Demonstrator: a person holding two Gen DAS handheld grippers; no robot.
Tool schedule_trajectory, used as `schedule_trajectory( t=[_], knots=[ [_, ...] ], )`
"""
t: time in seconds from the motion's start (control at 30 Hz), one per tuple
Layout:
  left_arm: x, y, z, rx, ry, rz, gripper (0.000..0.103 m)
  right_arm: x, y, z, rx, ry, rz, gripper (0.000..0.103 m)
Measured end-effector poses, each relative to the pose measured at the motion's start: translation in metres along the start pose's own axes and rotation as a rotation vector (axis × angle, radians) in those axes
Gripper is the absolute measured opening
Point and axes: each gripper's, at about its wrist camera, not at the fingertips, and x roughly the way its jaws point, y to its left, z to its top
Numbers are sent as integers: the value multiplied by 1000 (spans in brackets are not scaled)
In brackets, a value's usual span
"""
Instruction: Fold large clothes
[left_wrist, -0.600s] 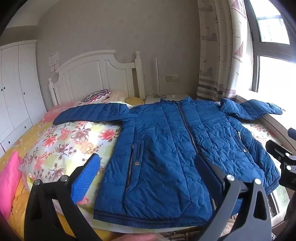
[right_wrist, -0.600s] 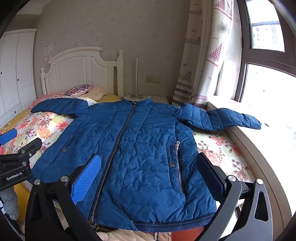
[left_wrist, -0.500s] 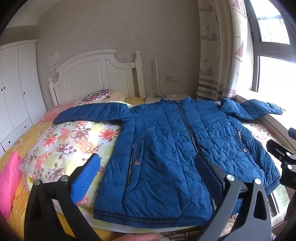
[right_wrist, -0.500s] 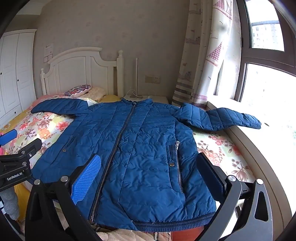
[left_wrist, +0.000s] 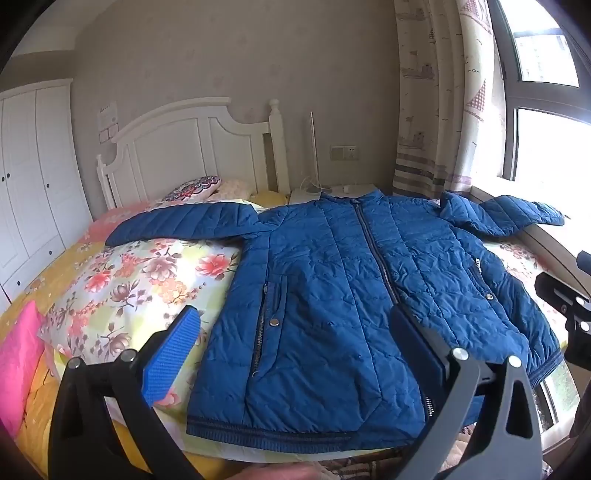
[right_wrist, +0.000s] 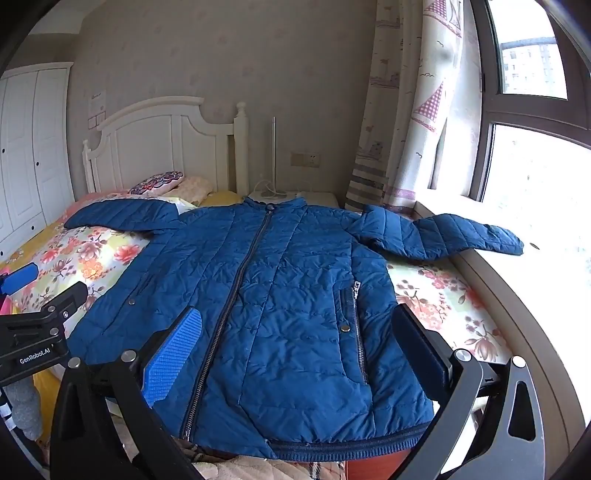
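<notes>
A blue quilted jacket (left_wrist: 332, 295) lies flat on the bed (left_wrist: 122, 288), front side up, with the zipper closed. Its hem is at the near edge of the bed and its collar points to the white headboard (left_wrist: 192, 147). One sleeve is spread over the flowered cover toward the wardrobe side; the other sleeve reaches onto the window sill (right_wrist: 480, 273). The left tool (left_wrist: 295, 350) is above the near edge of the bed, its jaws spread wide and holding nothing. The right tool (right_wrist: 299, 350) is the same: wide apart, empty, above the hem, not touching the jacket.
</notes>
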Motion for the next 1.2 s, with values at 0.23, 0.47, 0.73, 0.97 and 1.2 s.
schedule_trajectory(
  t=[0.23, 0.47, 0.73, 0.97, 1.2],
  knots=[
    [5, 6, 3, -11, 23, -3, 101, 3, 4, -1, -4, 7, 4, 99],
    [7, 8, 3, -10, 26, -2, 101, 3, 3, 0, -3, 8, 6, 99],
    [8, 9, 2, -11, 25, -2, 101, 3, 3, 0, -3, 8, 6, 99],
    [10, 14, -3, -17, 31, 0, 101, 3, 2, -1, -2, 9, 1, 99],
    [12, 13, -3, -13, 35, 0, 101, 9, -1, -6, -2, 30, -15, 99]
  ],
)
